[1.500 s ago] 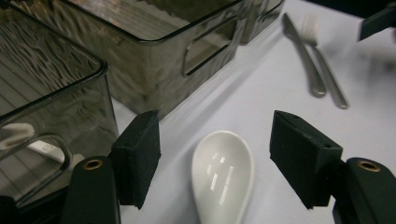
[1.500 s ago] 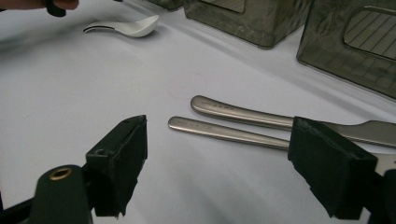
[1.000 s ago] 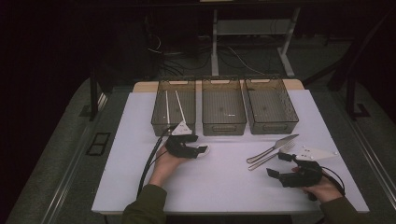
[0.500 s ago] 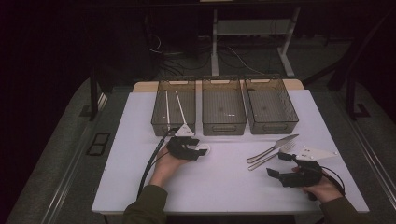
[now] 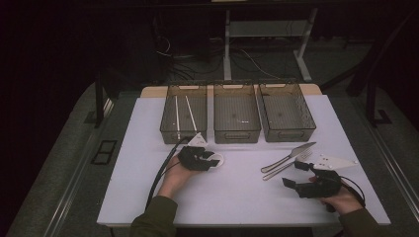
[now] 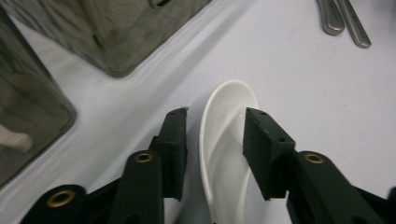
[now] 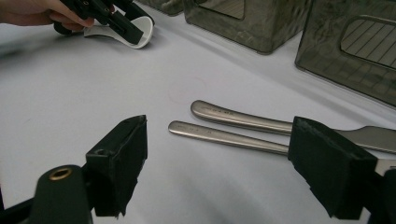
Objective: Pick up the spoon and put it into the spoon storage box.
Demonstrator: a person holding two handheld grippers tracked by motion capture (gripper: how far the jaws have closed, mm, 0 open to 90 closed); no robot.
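Observation:
A white ceramic spoon (image 6: pixel 222 135) lies on the white table (image 5: pixel 237 197) in front of the left tray. My left gripper (image 6: pixel 215 119) reaches over it with a black jaw on each side; the jaws have just been closing, and a thin gap still shows beside the left pad (image 6: pixel 176 140). From above, that gripper (image 5: pixel 213 160) covers most of the spoon (image 5: pixel 220 159). My right gripper (image 7: pixel 219 163) stands wide open, low over the table, just short of the handles of a steel knife (image 7: pixel 233 116) and fork (image 7: pixel 224 136). In the high view the right gripper (image 5: pixel 295 174) sits beside the knife (image 5: pixel 291 154).
Three smoky plastic trays (image 5: pixel 184 132) (image 5: pixel 236 133) (image 5: pixel 289 132) stand in a row at the back. The left one holds two white sticks (image 5: pixel 176 116). The left hand with its gripper and spoon (image 7: pixel 142 30) is in the far corner of the right gripper view.
The left gripper's jaws look a little narrower around the spoon. Both hands stay where they were.

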